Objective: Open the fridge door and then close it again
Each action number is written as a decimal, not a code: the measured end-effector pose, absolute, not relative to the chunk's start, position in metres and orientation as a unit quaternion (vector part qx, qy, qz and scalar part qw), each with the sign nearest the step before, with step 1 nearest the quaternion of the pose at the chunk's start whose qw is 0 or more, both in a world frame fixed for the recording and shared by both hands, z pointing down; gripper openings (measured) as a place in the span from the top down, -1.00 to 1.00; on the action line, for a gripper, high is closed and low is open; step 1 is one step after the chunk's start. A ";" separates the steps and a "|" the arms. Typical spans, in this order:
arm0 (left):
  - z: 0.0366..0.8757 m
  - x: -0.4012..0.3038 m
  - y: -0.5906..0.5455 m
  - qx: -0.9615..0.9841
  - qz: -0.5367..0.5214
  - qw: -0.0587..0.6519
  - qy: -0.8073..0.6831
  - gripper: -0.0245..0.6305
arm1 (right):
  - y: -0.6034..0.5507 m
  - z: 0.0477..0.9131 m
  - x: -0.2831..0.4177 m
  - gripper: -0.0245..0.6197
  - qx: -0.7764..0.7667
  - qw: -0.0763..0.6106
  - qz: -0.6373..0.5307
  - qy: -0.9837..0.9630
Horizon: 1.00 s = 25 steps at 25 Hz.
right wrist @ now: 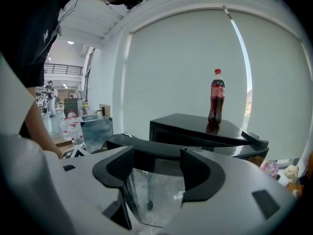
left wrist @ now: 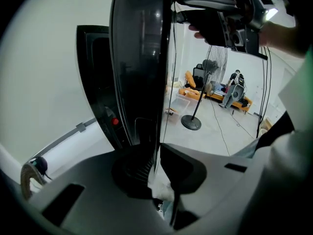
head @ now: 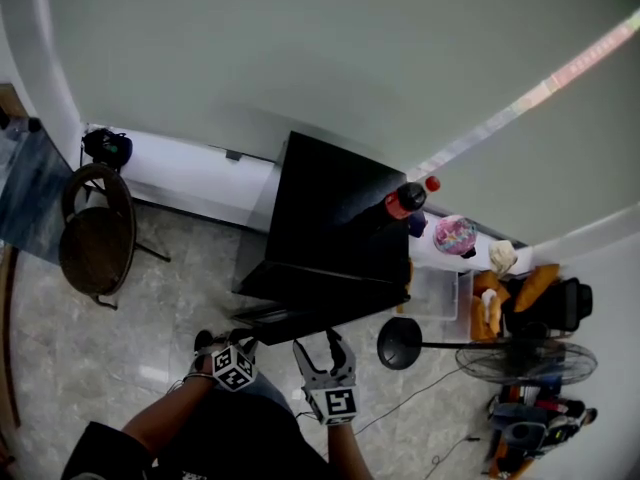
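Note:
A low black fridge (head: 330,208) stands against the wall with a cola bottle (head: 405,200) on top. Its door (head: 310,318) hangs swung out towards me. My left gripper (head: 225,340) is at the door's free corner. In the left gripper view the dark door edge (left wrist: 142,58) runs straight down between the jaws of the left gripper (left wrist: 157,160), which are shut on it. My right gripper (head: 325,343) sits just right of it, jaws apart. In the right gripper view the door's top edge (right wrist: 146,146) crosses behind the right gripper (right wrist: 156,168); the pads press on nothing. The cola bottle (right wrist: 216,97) stands beyond.
A round wooden chair (head: 95,233) stands at the left. A floor fan (head: 545,361) with a round base (head: 400,343), a clear box (head: 435,293) and piled bags are at the right. Cables trail across the tiled floor. Large water bottles (right wrist: 73,129) stand farther off.

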<state>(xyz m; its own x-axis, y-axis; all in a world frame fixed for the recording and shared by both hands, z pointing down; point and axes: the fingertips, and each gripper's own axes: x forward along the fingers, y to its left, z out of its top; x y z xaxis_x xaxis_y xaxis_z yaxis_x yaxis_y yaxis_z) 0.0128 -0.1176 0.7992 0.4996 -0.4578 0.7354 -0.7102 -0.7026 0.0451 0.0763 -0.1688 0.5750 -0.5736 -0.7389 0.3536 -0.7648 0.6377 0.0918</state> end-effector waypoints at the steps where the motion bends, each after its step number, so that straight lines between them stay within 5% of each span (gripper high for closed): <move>1: 0.799 0.015 -0.115 0.847 0.363 0.176 -0.346 0.78 | -0.167 0.575 0.078 -0.01 0.419 0.183 0.034 -0.888; 25: 0.804 0.062 -0.055 0.751 0.344 0.245 -0.508 0.75 | -0.120 0.576 0.103 0.02 0.192 0.196 -0.041 -0.961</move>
